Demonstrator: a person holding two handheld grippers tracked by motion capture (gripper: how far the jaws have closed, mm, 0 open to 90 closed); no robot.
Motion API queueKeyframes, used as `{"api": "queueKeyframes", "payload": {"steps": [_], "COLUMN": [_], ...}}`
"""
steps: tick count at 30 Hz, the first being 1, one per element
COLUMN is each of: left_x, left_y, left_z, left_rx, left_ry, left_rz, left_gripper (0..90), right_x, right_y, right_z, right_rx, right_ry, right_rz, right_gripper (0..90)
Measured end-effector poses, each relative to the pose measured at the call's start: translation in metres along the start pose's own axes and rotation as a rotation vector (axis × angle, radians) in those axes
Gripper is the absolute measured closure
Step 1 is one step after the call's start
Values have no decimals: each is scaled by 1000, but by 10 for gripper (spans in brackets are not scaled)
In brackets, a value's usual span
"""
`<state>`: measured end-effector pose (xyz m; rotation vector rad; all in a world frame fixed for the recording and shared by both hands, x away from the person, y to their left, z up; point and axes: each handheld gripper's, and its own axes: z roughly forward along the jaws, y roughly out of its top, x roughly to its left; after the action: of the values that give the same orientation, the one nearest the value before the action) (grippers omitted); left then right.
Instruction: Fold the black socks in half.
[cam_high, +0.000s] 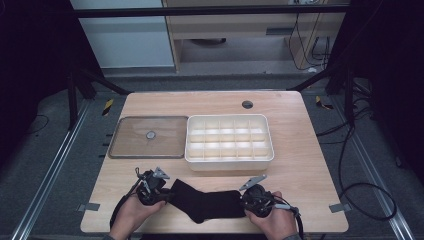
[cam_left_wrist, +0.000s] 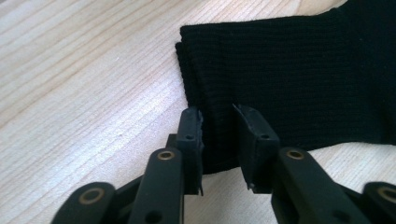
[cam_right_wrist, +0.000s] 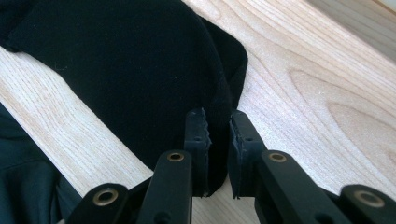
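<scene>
Hands: left hand (cam_high: 131, 212) and right hand (cam_high: 276, 220) come in over the table's near edge, each wrapped around a gripper, both angled inward toward each other.
Left gripper (cam_high: 150, 187): low at the near left of the table; its grey three-cornered plate points away from the person.
Left jaws: in the left gripper view they straddle the ribbed cuff end of the black sock (cam_left_wrist: 299, 79), fabric between the pads, a narrow gap on each side, so partly closed around the cuff; a firm pinch cannot be told.
Right gripper (cam_high: 256, 196): low at the near right, plate tilted up toward the tray.
Right jaws: in the right gripper view they are pressed close on the sock's rounded end (cam_right_wrist: 140, 70), clenched on a fold of fabric.
Sock position: flat on the wooden table (cam_high: 300, 150) near its front edge, stretched between the two grippers.
Tray: white divided tray (cam_high: 229, 139) sits mid-table beyond the sock, its small compartments empty.
Lid: flat clear lid (cam_high: 148, 136) with a small round knob lies just beside the tray's left side.
Open room: bare wood right of the tray and along the far edge, where a small round hole (cam_high: 247, 104) sits.
</scene>
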<state>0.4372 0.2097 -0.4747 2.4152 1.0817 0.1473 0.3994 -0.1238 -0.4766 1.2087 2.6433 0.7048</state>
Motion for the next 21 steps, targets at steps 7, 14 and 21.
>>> {"api": "queueKeyframes", "payload": {"steps": [7, 14, 21], "left_x": [0, -2, -1], "left_y": [1, 2, 2], "left_z": [0, -1, -3], "left_rx": [11, 12, 9], "left_ry": [-14, -5, -13], "left_rz": [4, 13, 20], "left_gripper": [772, 799, 810], "right_x": [0, -1, -2], "right_y": [0, 0, 0], "right_z": [0, -1, -4], "right_rx": [-2, -10, -18], "right_ry": [-1, 9, 18], "right_rz": [-2, -2, -3], "right_gripper": [801, 818, 819]}}
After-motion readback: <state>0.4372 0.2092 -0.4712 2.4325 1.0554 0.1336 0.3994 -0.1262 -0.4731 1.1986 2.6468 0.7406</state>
